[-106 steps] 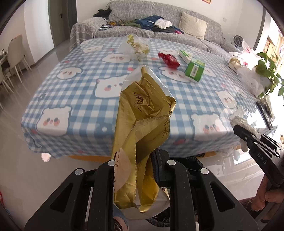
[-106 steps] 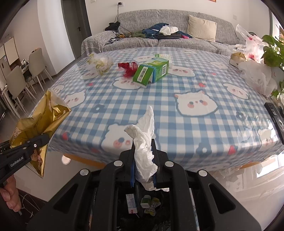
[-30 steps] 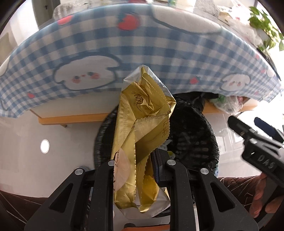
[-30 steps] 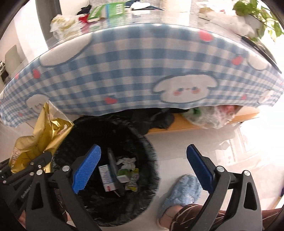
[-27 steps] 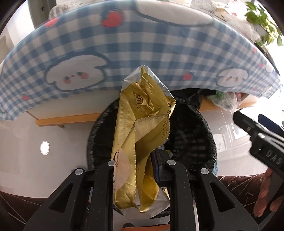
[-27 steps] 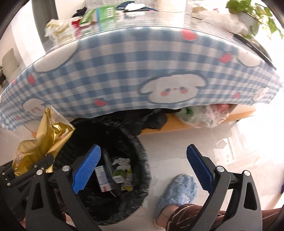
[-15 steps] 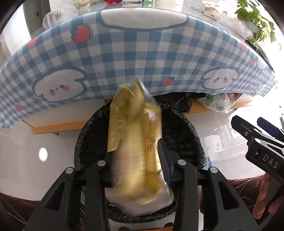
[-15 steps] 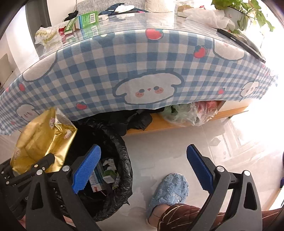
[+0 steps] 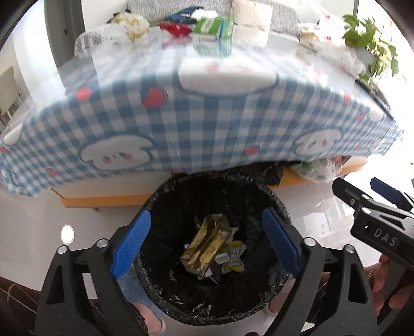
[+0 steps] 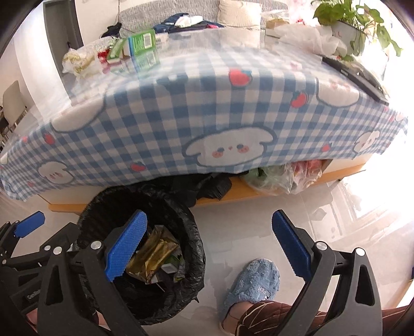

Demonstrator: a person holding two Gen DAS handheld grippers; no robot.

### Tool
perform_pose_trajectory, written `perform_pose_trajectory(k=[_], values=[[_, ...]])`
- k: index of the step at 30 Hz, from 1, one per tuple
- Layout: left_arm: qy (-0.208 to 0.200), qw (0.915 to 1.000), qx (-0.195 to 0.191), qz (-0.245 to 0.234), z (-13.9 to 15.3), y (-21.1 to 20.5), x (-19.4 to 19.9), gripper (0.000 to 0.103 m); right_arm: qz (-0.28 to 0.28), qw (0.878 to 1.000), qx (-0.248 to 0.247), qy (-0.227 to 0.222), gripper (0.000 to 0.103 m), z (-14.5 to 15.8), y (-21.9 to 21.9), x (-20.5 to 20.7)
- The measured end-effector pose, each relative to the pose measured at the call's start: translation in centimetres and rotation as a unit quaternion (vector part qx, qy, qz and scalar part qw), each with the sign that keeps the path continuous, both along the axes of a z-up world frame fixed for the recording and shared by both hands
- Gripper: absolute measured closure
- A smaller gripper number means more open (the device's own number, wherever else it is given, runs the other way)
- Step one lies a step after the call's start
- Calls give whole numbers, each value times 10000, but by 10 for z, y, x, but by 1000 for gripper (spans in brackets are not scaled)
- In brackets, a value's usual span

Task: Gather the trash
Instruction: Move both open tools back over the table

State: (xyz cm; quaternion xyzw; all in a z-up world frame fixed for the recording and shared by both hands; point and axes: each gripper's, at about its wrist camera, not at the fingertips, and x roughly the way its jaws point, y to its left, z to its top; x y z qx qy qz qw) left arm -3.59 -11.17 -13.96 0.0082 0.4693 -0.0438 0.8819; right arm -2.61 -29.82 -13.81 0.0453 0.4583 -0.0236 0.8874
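A gold snack wrapper [image 9: 207, 244] lies inside the black-lined trash bin [image 9: 165, 191], on top of small cartons and scraps. My left gripper [image 9: 207, 240] hangs above the bin, its jaws opening wide with nothing between the pads. In the right wrist view the same gold wrapper [image 10: 155, 254] shows in the bin [image 10: 191, 232] at the lower left. My right gripper [image 10: 207, 243] stands open and empty over the floor, to the right of the bin. On the table remain a green carton [image 10: 142, 41], a red wrapper [image 9: 174, 27] and a clear bag of scraps [image 10: 77, 60].
The table with the blue checked cloth [image 9: 207, 124] overhangs the bin's far side. Plastic bags [image 10: 282, 178] sit on a shelf under the table. A blue slipper [image 10: 254, 284] and a striped trouser leg are on the pale floor. A potted plant [image 10: 346, 18] stands at the table's far right.
The left gripper's jaws opened and the gold wrapper dropped from them into the bin. Both grippers rose a little, so more of the tabletop shows. The right gripper stayed open.
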Motion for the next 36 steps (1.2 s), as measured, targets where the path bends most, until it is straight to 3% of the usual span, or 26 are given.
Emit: perform_pose_trajectory(k=[8, 22, 36], values=[[-363, 9992, -183, 54, 38, 4, -4, 6, 152, 9989, 10, -450, 9, 40, 7, -5], [-435, 9987, -272, 8, 82, 25, -12, 6, 402, 9940, 6, -1014, 9, 111, 22, 2], [-595, 9976, -268, 219, 116, 54, 24, 6, 628, 9917, -55, -1124, 10, 139, 47, 43]])
